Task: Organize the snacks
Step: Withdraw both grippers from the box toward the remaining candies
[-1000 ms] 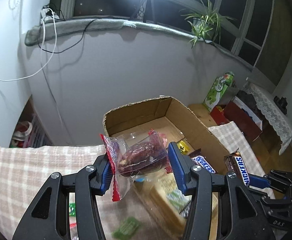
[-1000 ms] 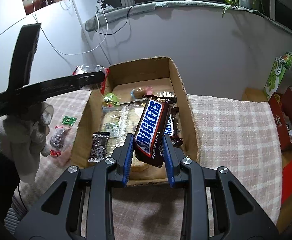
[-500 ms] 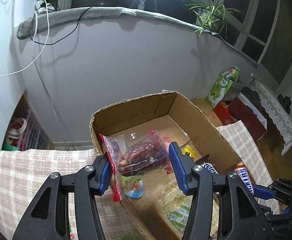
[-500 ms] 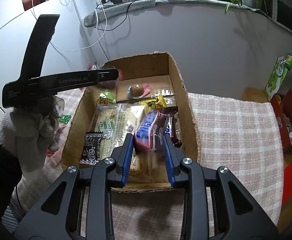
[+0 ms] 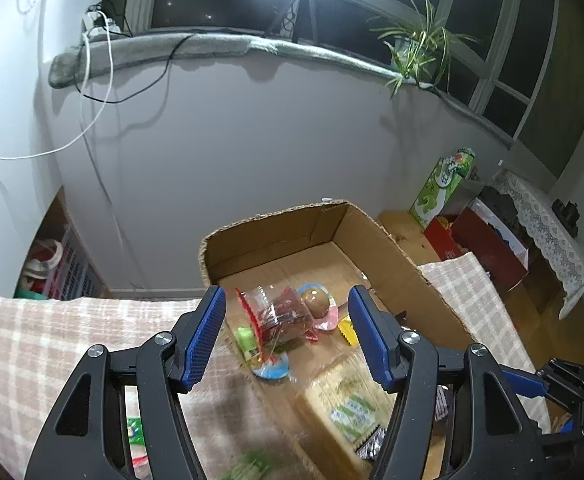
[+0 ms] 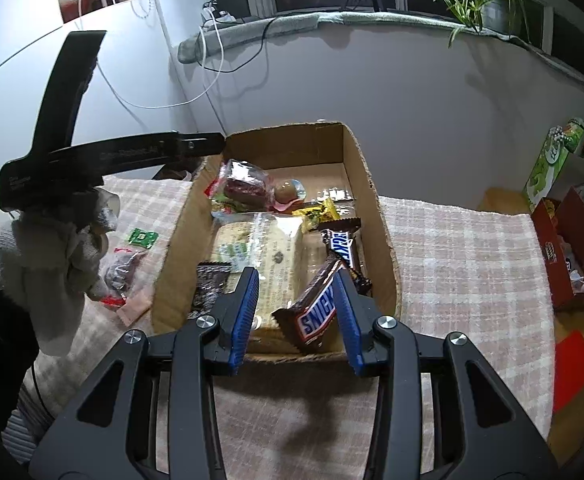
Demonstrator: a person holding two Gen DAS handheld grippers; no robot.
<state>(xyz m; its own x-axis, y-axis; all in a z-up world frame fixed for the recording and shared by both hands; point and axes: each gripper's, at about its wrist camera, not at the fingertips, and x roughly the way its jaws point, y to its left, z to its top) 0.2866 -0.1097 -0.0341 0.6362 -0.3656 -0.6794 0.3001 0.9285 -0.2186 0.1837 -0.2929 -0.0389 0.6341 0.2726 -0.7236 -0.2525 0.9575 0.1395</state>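
Observation:
An open cardboard box (image 6: 376, 216) stands on a checked cloth and holds several snacks. My left gripper (image 5: 285, 290) hovers over the box's far left corner, its jaws opening. A clear packet of red snack (image 5: 279, 316) lies loose below them on the box floor, touched by neither pad. My right gripper (image 6: 296, 274) is over the near end of the box, jaws opening too. A Snickers bar (image 6: 316, 312) lies tilted in the box between them, partly hidden behind the right finger, with a wide gap to the left pad. A gloved hand (image 6: 47, 264) holds the left gripper.
The box also holds a second Snickers (image 6: 342, 244), a large cracker pack (image 6: 263, 248), a yellow candy (image 6: 318, 212) and a dark packet (image 6: 207, 284). A green packet (image 6: 143, 237) and a red snack bag (image 6: 121, 270) lie left of it. Red boxes (image 6: 572, 240) sit right.
Both pairs of jaws have opened. The clear red packet dropped from the left gripper into the box, and the Snickers bar fell from the right gripper into the box's near end.

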